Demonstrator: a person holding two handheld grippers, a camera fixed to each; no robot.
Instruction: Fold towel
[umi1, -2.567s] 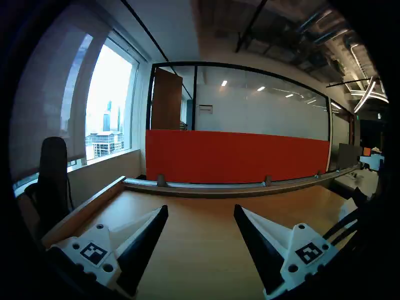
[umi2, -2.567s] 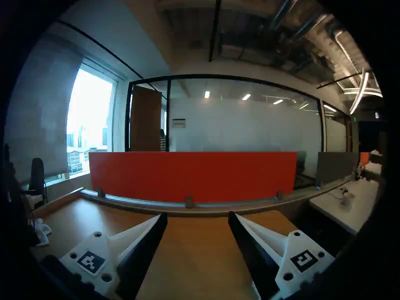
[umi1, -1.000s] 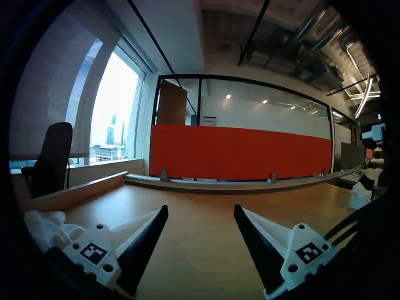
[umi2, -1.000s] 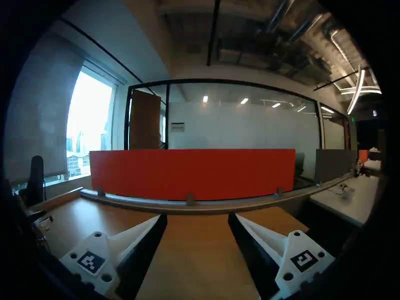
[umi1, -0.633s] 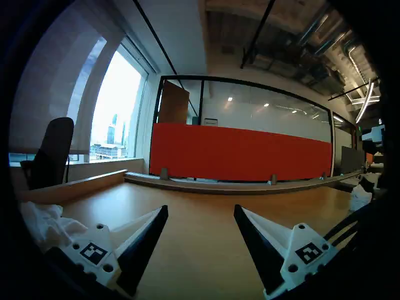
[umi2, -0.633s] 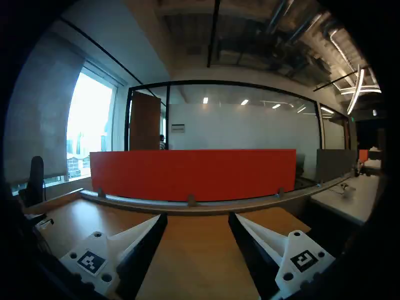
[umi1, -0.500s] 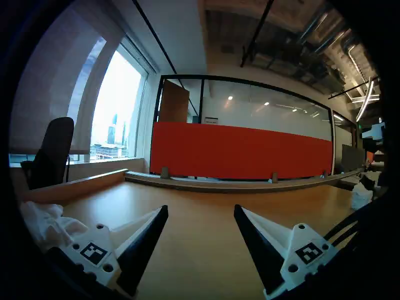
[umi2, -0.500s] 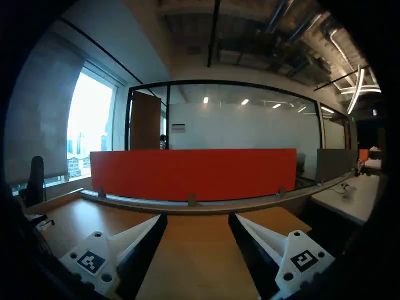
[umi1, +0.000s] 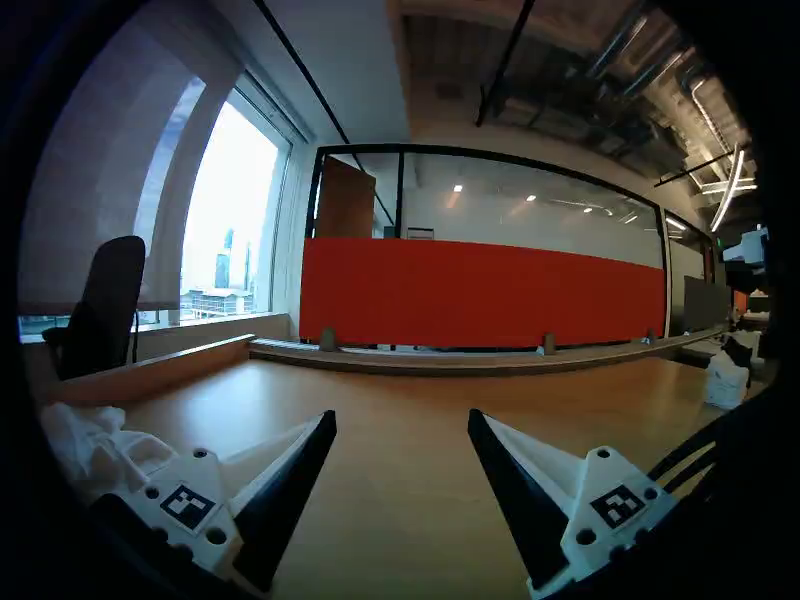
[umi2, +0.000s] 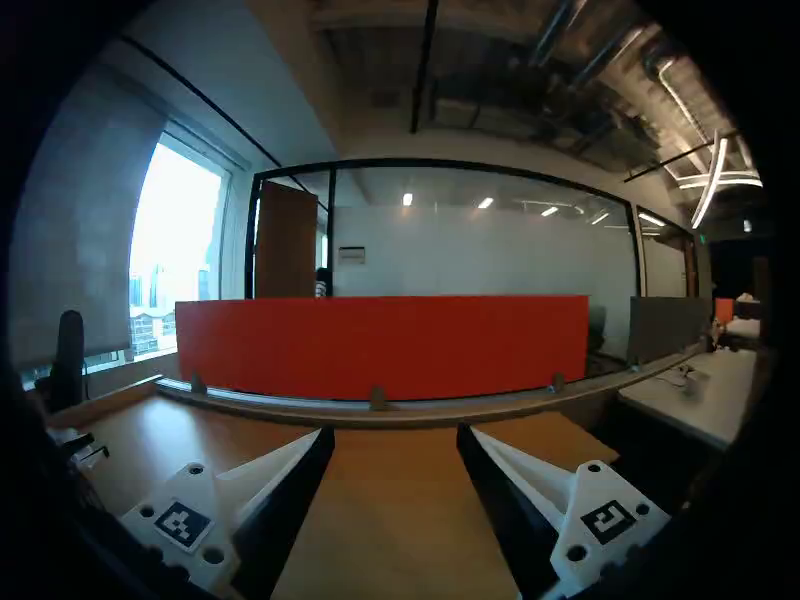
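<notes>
Grippers first. At the bottom of the left gripper view, the left gripper (umi1: 400, 415) has its jaws spread wide with nothing between them. At the bottom of the right gripper view, the right gripper (umi2: 395, 431) is likewise wide apart and empty. Each is a pair of black wedges on white plastic.

Beneath them runs the desk (umi1: 400, 520), smooth, matte tan wood grain.

The white towel (umi1: 88, 450) lies crumpled at the lower left of the left gripper view, just beside that gripper's body. It is soft, heavily creased and not grasped.

Assessment: the step in hand is the approach.
- The left gripper should turn toward the heap and come in low, seeking a free edge or corner rather than the bulk.
- The right gripper should cross over to take a second corner, so the cloth can be spread flat before any fold.

Farther off, at centre frame, stands an orange partition (umi1: 480, 295), flat and matte.
</notes>
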